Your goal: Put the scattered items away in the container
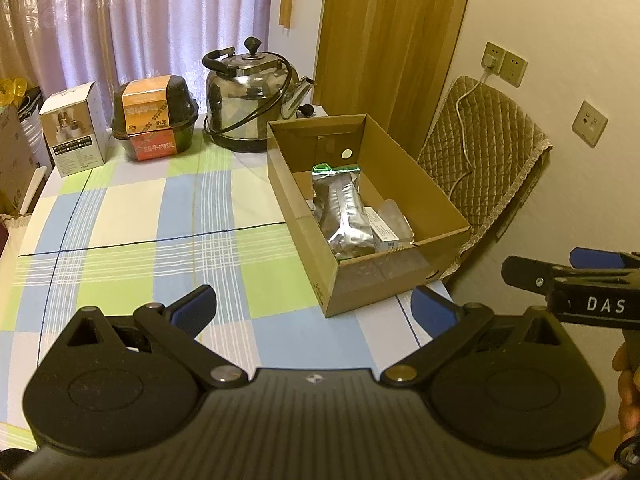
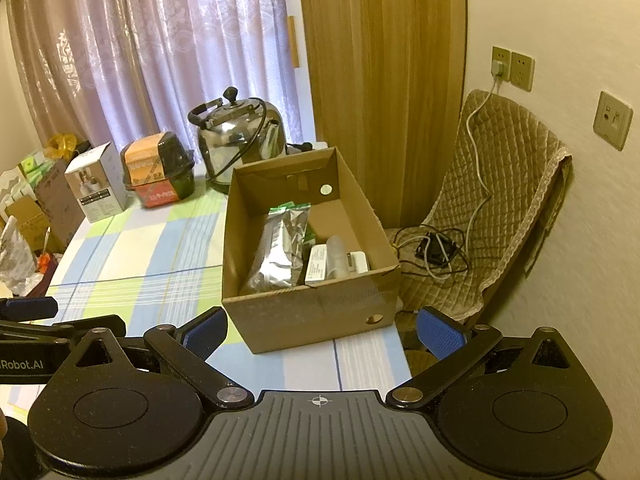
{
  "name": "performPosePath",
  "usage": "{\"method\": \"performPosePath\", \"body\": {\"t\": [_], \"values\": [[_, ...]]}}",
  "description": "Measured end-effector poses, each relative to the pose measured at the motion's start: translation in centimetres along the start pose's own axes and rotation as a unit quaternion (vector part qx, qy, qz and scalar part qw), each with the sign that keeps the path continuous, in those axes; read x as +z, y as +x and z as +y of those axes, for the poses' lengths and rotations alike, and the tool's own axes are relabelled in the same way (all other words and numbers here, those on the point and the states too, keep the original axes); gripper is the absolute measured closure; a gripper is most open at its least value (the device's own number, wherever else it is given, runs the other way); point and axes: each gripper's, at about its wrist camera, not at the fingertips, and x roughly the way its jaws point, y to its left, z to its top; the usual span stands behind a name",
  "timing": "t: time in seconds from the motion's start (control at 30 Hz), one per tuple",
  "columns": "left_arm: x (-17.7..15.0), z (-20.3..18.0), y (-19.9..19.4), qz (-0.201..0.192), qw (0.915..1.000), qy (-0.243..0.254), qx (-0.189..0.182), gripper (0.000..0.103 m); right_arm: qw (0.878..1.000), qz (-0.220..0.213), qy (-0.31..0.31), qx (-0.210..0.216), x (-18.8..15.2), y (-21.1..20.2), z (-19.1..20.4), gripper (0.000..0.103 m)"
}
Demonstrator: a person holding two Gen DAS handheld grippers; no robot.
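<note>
Left gripper point(image 1: 314, 312): jaws apart, empty, above the cloth point(image 1: 160, 216).
Right gripper point(image 2: 322, 332): jaws apart, empty; box point(image 2: 312, 312) at 12 o'clock.
Box contents: foil pouch point(image 2: 280, 252), white carton point(image 2: 320, 268) (both inside already).
Loose items: none seen on open cloth.
Risk: box sits near the table's 3 o'clock edge; a nudge could tip it toward the chair point(image 2: 500, 208).

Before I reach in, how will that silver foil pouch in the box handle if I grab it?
The foil pouch looks crinkled and soft, so it will probably flex rather than stay stiff. Its glossy skin may slip between the pads. It lies propped on the cardboard box wall, so it may sag or slide when lifted.
</note>
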Motion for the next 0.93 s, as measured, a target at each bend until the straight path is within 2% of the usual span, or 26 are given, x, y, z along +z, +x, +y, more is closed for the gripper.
{"method": "performPosePath", "body": {"t": [0.8, 0.93], "values": [[-0.49, 0.22, 0.48, 0.009, 0.9999, -0.003, 0.003, 0.001, 1.000, 0.005, -0.004, 0.003, -0.10, 0.21, 0.15, 0.000], [-0.59, 0.23, 0.31, -0.001, 1.0000, -0.001, 0.006, 0.001, 1.000, 0.007, -0.006, 0.002, -0.25, 0.32, 0.24, 0.000]]}}
